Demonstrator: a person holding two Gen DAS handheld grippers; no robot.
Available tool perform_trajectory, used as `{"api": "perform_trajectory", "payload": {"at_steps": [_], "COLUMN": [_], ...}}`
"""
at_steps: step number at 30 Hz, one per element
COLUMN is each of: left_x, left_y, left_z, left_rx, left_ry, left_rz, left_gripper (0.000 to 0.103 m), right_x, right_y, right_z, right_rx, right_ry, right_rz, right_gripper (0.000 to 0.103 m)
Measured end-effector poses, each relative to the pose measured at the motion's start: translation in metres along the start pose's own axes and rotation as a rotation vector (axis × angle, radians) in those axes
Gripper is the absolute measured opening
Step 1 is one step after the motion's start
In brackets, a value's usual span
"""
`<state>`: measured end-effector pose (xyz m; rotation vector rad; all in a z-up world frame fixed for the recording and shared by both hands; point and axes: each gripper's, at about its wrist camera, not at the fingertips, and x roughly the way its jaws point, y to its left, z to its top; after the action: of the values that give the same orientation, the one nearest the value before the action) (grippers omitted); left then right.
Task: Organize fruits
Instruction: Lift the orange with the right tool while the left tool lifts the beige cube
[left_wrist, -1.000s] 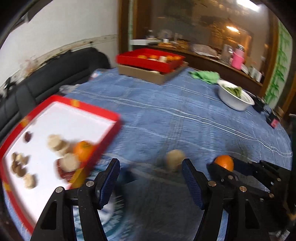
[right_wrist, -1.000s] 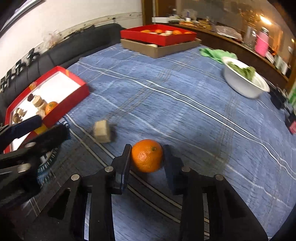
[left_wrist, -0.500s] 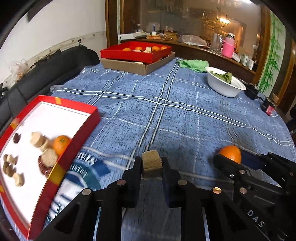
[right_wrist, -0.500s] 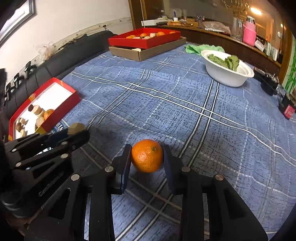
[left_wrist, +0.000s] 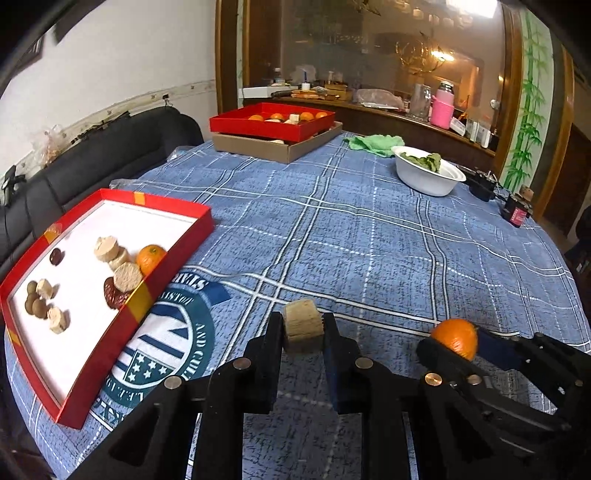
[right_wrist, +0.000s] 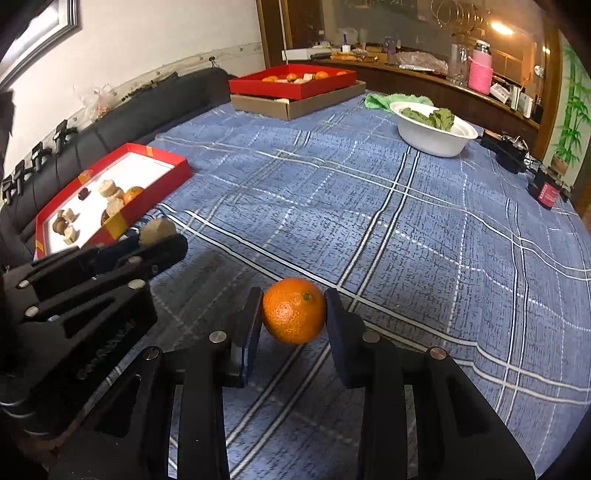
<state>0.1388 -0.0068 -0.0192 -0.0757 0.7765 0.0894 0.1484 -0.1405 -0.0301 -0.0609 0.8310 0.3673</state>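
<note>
My left tool (left_wrist: 303, 326) clamps one tan cork-like cylinder (left_wrist: 302, 325); my right tool (right_wrist: 293, 314) clamps one round orange (right_wrist: 293, 310). Both hang above the blue plaid worktop (left_wrist: 369, 240). Left, one red cardboard tray (left_wrist: 173, 254) holds another orange (left_wrist: 150, 257). Farther off: one white bowl (left_wrist: 428, 177).

The left gripper (left_wrist: 303, 326) is clamped on a tan chunk (left_wrist: 302, 325), angled downward. Beside it, the right gripper (right_wrist: 293, 314) grips an orange (right_wrist: 293, 311), likewise tilted down.
</note>
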Motion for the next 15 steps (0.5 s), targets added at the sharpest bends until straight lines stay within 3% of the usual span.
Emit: {"api": "perform_trajectory", "payload": {"at_steps": [5, 15], "left_x": [0.000, -0.007], "left_y": [0.005, 0.005], "left_z": [-0.001, -0.002], "left_rx": [-0.028, -0.028], "left_ry": [-0.007, -0.040], "left_rz": [0.008, 0.042], "left_gripper": [0.020, 0.020], "right_x": [-0.006, -0.005], "right_y": [0.010, 0.013], "right_z": [0.000, -0.004], "right_rx": [0.003, -0.005], "right_ry": [-0.058, -0.071], "right_rz": [0.003, 0.009], "right_gripper": [0.032, 0.032]}}
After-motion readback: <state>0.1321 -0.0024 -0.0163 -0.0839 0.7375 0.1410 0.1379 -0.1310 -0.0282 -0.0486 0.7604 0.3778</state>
